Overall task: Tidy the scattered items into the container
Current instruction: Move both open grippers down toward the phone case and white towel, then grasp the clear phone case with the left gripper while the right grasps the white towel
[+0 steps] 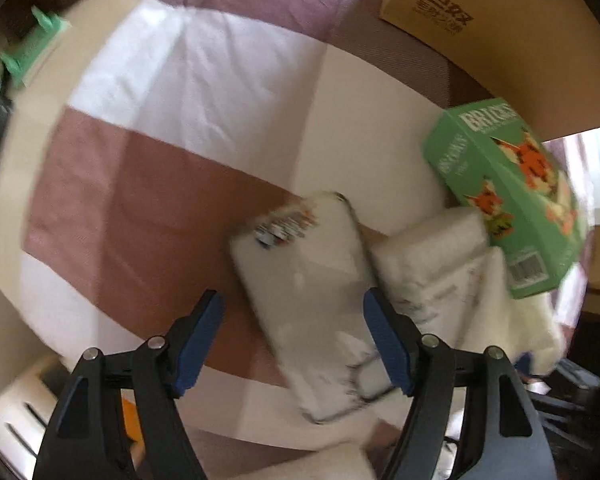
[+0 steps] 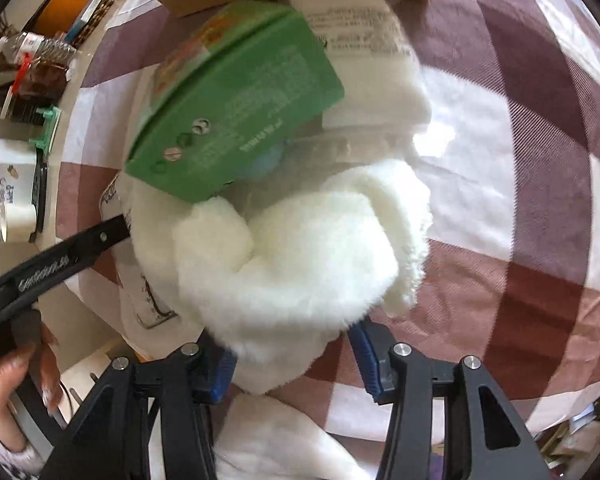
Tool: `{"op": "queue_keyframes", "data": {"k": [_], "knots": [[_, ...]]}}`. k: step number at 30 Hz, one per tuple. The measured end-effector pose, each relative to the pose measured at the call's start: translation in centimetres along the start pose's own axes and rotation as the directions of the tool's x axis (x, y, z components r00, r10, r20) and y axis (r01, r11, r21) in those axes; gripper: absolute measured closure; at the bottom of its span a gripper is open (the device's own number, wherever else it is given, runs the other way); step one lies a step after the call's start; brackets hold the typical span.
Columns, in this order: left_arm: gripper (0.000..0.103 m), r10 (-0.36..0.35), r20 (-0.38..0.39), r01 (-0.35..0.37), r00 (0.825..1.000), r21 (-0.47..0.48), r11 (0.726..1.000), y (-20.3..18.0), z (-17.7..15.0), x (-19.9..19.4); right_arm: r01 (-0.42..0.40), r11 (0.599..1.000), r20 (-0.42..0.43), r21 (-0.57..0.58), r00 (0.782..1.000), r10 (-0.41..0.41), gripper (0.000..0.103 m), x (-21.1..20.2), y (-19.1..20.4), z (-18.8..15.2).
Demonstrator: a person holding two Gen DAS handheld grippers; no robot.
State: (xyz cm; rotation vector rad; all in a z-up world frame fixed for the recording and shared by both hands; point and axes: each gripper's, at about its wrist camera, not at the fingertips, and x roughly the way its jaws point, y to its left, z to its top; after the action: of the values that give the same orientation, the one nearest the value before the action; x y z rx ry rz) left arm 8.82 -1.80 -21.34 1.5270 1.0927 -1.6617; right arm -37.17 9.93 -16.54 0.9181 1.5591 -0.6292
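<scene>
our left gripper (image 1: 294,340) has its blue-padded jaws wide apart, either side of a white flat packet (image 1: 304,300) that lies on the checked tablecloth (image 1: 148,200); the blur keeps us from telling whether the pads touch it. just right of the packet sits a white plastic-wrapped bundle (image 1: 432,264), and a green bricks box (image 1: 512,196) leans tilted over it, its far corner near the cardboard box (image 1: 500,32) at the top.

our right gripper (image 2: 292,360) has its jaws spread around a white fluffy cloth (image 2: 300,260). the fleece covers the left pad almost wholly, so we cannot tell if it is actually pinched. the same green box (image 2: 236,120) shows here from its printed back, resting on the fleece, with something pale blue under its edge that we cannot make out.

only the right view shows the person's hand (image 2: 16,368) on the other gripper's handle and the clutter of bottles (image 2: 32,46) at the table's edge. only the left view shows the flat packet whole.
</scene>
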Motion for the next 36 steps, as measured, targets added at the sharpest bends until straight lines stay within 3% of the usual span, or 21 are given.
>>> {"op": "queue_keyframes", "data": {"k": [5, 8, 11, 13, 18, 22, 26, 36], "knots": [[0.024, 0.059, 0.032, -0.060, 0.998, 0.033, 0.998, -1.3, -1.2, 0.2, 0.000, 1.000, 0.007, -0.004, 1.000, 0.000, 0.052, 0.3, 0.3, 0.0], [0.016, 0.078, 0.036, -0.079, 0.996, 0.021, 0.997, -1.6, -1.2, 0.7, 0.006, 1.000, 0.003, 0.003, 1.000, -0.006, 0.049, 0.5, 0.1, 0.1], [0.008, 0.165, 0.042, -0.168, 0.985, 0.084, 0.982, -3.2, -1.3, 1.7, 0.017, 1.000, -0.001, 0.003, 1.000, -0.017, 0.048, 0.7, 0.4, 0.4], [0.008, 0.197, 0.086, -0.207, 0.977, 0.131, 0.970, -4.0, -1.7, 1.6, 0.033, 0.999, 0.004, -0.010, 0.999, -0.033, 0.047, 0.8, 0.8, 0.5], [0.018, 0.159, 0.075, -0.167, 0.984, 0.121, 0.979, -2.9, -2.1, 1.3, 0.061, 0.997, 0.043, -0.054, 0.997, -0.059, 0.049, 0.7, 1.4, 0.2], [0.021, 0.116, 0.061, -0.122, 0.991, 0.112, 0.986, -1.8, -2.2, 0.9, 0.020, 0.998, 0.056, -0.065, 0.998, -0.017, 0.085, 0.3, 1.5, 0.1], [0.023, 0.053, 0.055, -0.058, 0.997, 0.084, 0.995, -0.5, -2.2, 0.0, 0.001, 0.996, 0.060, -0.086, 0.998, 0.005, 0.090, -0.7, 1.9, 0.1], [0.025, 0.044, 0.120, -0.057, 0.992, 0.100, 0.993, 0.6, -2.0, -3.9, -0.019, 0.993, 0.137, -0.117, 0.990, 0.035, 0.091, -5.1, 1.8, 0.2]]}}
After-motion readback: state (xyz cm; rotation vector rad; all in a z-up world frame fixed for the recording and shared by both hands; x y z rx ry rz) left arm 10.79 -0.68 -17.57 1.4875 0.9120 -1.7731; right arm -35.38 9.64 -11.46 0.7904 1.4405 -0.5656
